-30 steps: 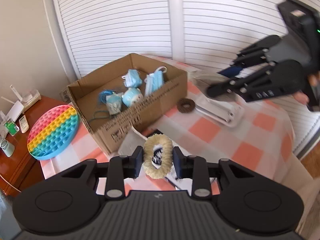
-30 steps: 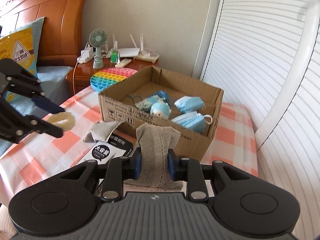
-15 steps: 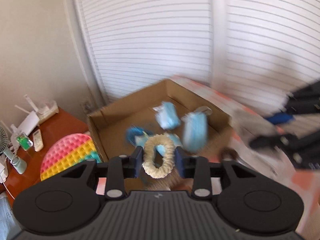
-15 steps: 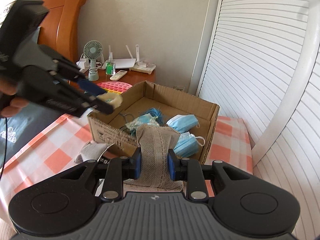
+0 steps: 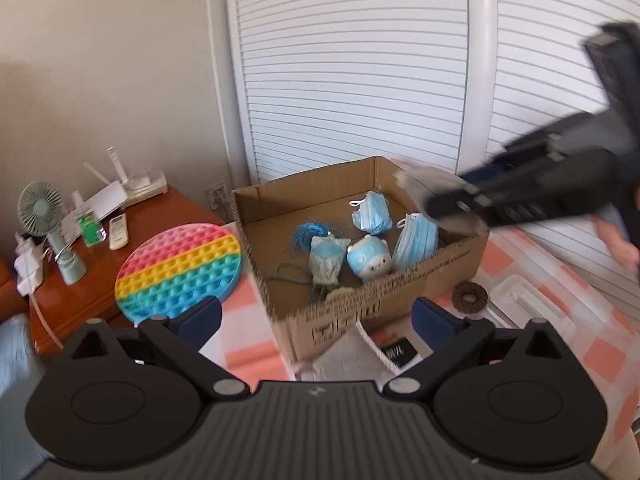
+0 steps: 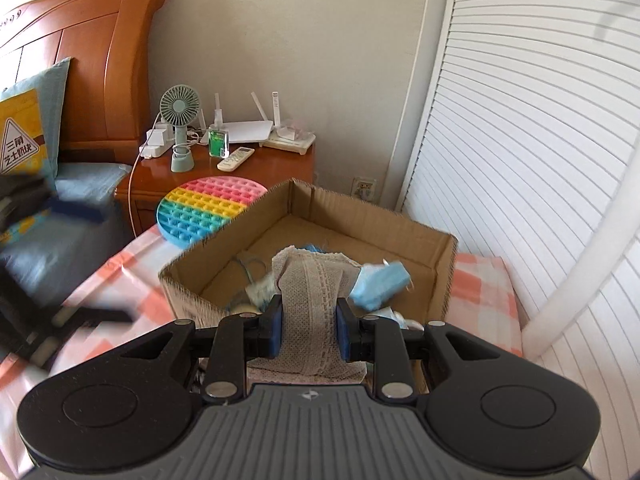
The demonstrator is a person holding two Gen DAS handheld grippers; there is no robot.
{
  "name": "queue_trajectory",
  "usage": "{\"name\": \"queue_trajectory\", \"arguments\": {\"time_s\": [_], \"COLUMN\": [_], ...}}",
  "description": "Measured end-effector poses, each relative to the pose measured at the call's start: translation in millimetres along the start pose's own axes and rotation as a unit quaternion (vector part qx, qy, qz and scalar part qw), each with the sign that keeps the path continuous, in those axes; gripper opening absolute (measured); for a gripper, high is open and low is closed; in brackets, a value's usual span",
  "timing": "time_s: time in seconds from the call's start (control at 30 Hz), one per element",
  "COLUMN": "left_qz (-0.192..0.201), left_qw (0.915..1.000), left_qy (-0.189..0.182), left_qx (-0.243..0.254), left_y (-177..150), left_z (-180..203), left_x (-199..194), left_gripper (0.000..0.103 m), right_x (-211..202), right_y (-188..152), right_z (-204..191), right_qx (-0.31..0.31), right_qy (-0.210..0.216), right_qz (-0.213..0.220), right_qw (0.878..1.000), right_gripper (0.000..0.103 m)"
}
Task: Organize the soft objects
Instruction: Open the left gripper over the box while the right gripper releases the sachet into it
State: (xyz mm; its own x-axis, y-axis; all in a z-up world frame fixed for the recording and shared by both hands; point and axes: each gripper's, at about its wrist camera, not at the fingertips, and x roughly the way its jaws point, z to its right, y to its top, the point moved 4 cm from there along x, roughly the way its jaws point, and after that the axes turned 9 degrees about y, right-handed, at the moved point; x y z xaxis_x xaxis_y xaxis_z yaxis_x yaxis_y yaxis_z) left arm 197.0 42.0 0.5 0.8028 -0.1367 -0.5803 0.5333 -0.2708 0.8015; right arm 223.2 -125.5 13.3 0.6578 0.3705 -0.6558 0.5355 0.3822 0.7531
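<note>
An open cardboard box [image 5: 380, 304] [image 6: 448, 272] stands on the checked tablecloth. Inside lie blue face masks [image 5: 414, 240], a small blue plush [image 5: 368, 258], a blue tassel [image 5: 306, 236] and a cream fluffy ring [image 5: 338, 293] by the near wall. My left gripper [image 5: 316, 318] is open and empty in front of the box. My right gripper [image 6: 308, 330] is shut on a beige lace cloth [image 6: 310, 300] and holds it over the box; it also shows blurred in the left wrist view [image 5: 520, 196].
A rainbow pop-it disc [image 5: 178, 266] lies left of the box. A brown ring [image 5: 470, 296], a clear plastic case [image 5: 528, 304] and a black packet [image 5: 396, 350] lie on the cloth. A wooden nightstand [image 6: 224, 176] holds a fan, router and remote. Louvred doors stand behind.
My left gripper has opened and dropped the cream ring into the box, then pulled back. My right gripper has carried the lace cloth forward over the box.
</note>
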Motion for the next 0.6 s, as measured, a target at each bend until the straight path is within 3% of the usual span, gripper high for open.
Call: {"name": "queue_trajectory", "arguments": {"time_s": [0.2,0.4,0.43,0.47,0.53,0.6], "left_qz": [0.004,0.000,-0.001,-0.002,0.000,0.001], "left_qw": [0.9983,0.9962,0.9958,0.9954,0.9946,0.9942], "left_qy": [0.049,0.059,0.061,0.064,0.070,0.070], "left_qx": [-0.031,-0.065,-0.069,-0.071,-0.076,-0.082], "left_y": [-32.5,-56.6,-59.1,-60.6,-62.4,-64.7], "left_z": [-8.6,-20.8,-23.6,-26.3,-30.7,-34.4], "left_x": [-36.6,-52.8,-53.6,-54.2,-56.5,-58.5], "left_gripper": [0.102,0.102,0.102,0.102,0.102,0.102], "right_x": [35.9,78.9,86.2,92.7,103.0,105.7], "right_y": [41.2,84.0,89.6,94.5,100.5,101.6], "right_z": [-2.0,-3.1,-3.7,-3.5,-3.0,-3.5], "right_qx": [0.010,0.018,0.019,0.022,0.028,0.023], "right_qy": [0.013,0.016,0.016,0.010,-0.001,-0.011], "right_qz": [-0.002,-0.005,-0.006,-0.004,-0.006,0.001], "right_qw": [1.000,1.000,1.000,1.000,1.000,1.000], "right_gripper": [0.030,0.035,0.055,0.082,0.096,0.100]}}
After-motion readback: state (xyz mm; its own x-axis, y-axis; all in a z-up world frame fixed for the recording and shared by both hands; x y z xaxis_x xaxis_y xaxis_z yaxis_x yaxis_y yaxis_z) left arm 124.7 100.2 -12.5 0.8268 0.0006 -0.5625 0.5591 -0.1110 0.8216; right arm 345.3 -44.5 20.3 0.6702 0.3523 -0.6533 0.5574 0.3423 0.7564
